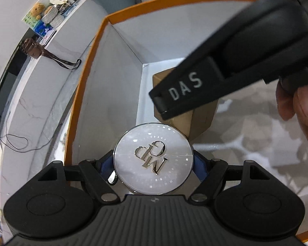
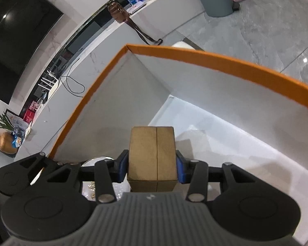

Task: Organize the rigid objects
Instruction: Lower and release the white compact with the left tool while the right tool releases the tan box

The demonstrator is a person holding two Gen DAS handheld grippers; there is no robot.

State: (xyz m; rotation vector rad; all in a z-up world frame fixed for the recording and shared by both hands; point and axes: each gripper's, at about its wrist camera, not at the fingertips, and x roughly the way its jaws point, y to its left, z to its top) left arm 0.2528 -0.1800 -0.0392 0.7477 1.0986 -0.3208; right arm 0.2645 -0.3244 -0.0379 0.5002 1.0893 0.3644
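A round silver disc (image 1: pixel 153 158) with a raised monogram is clamped between the blue pads of the left tool (image 1: pixel 153 165), held over the near left side of the orange-rimmed box (image 2: pixel 205 60). A small brown carton (image 2: pixel 153 155) is clamped in the right tool (image 2: pixel 152 164), low inside the same box over its white floor (image 2: pixel 246 139). Placement is judged to be the step in hand. Each piece is best lowered flat until it is seated, set toward the far corner, kept apart from the other, and only then released.

I see a silver round disc (image 1: pixel 153 158) with raised monogram, plain tan cardboard block (image 2: pixel 152 156), orange-rimmed white open box (image 2: pixel 215 60), blue finger pads (image 2: pixel 181 171).
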